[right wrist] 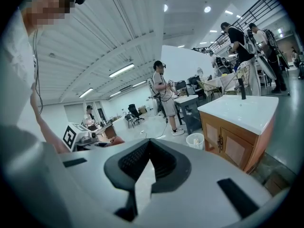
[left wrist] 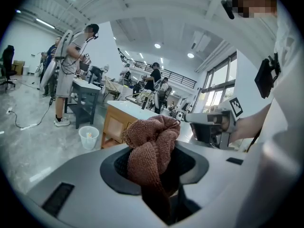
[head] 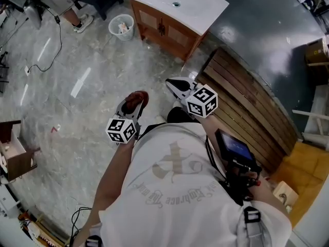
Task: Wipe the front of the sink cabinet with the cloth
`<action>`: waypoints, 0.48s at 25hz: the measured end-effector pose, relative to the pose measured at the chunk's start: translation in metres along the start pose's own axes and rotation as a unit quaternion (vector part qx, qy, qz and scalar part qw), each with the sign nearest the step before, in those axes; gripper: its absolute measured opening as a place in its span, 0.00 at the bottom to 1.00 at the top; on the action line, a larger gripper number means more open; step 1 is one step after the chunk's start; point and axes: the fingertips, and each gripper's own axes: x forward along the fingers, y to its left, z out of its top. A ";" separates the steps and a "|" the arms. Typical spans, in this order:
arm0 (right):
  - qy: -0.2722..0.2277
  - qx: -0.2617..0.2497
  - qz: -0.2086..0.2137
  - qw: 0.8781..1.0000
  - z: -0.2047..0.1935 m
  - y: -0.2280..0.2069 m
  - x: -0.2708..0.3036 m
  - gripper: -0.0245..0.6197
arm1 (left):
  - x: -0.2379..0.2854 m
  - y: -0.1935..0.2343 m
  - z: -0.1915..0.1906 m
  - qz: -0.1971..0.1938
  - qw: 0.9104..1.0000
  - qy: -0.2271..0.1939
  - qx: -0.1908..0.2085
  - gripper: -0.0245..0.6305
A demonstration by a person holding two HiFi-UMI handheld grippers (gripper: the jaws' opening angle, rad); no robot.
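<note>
Nothing on the wiping itself is done, as I read it: the sink cabinet (head: 165, 29) stands across the floor (head: 77, 117) from me, well apart from both tools, and its wooden front has no cloth on it. What is in place is the grip. My left gripper (head: 132, 105) has its fingers clamped on the brown cloth (left wrist: 153, 144), which bunches up above them in a loose wad. My right gripper (head: 174, 85) has its fingers brought together with nothing between them. So the approach, the first contact and every wiping stroke are left. The head view gives me the layout: cabinet ahead, a small white bin (head: 121, 27) just beside its left end, dark wooden planks (head: 247, 107) to my right. The right gripper view alone shows the cabinet doors face-on with their dark handles, while the left gripper view shows how the cloth sits in the fingers.
</note>
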 end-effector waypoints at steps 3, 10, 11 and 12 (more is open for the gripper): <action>0.008 0.003 0.002 1.000 -0.003 -0.001 0.010 0.06 | -0.001 0.011 0.004 0.004 1.000 -0.002 -0.003 0.28; 0.015 0.023 0.016 0.999 -0.004 -0.024 0.053 0.06 | 0.014 0.043 0.011 0.016 1.000 0.019 0.000 0.28; 0.017 0.026 0.018 0.999 -0.005 -0.029 0.057 0.06 | 0.019 0.047 0.012 0.016 1.000 0.023 0.001 0.28; 0.019 0.028 0.019 0.999 -0.005 -0.035 0.061 0.06 | 0.025 0.050 0.014 0.016 1.000 0.027 0.002 0.28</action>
